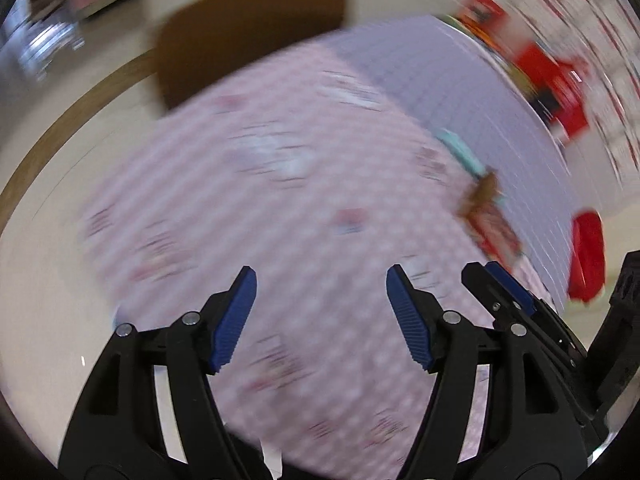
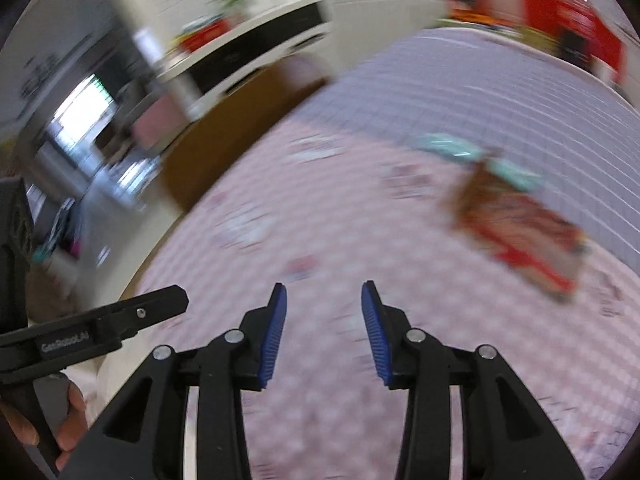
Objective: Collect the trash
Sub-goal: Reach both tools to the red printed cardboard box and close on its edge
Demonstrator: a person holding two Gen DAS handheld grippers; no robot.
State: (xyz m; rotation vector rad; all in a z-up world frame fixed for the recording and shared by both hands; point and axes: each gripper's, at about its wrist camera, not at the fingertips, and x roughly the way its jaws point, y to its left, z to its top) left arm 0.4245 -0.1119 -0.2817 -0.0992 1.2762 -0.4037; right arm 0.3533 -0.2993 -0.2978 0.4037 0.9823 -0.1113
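1. Your left gripper (image 1: 321, 280) has its blue-padded jaws spread wide with nothing between them; it hangs above the pink checked tablecloth (image 1: 280, 208), touching nothing.
2. Your right gripper (image 2: 324, 296) is also parted, a little less widely, and empty, above the same cloth.
3. The trash lies on the cloth ahead and to the right of both grippers: a red and brown snack wrapper (image 2: 520, 232) with a teal wrapper (image 2: 472, 152) just beyond it, the two apparently touching. Blur hides any detail.
4. The left wrist view alone shows a red bag (image 1: 586, 256) hanging past the table's right edge, and a brown chair back (image 1: 252, 32) at the far side.
5. The right wrist view alone shows your left hand (image 2: 68, 420) gripping the other tool's handle, and a black-fronted counter (image 2: 256, 52) across the room.
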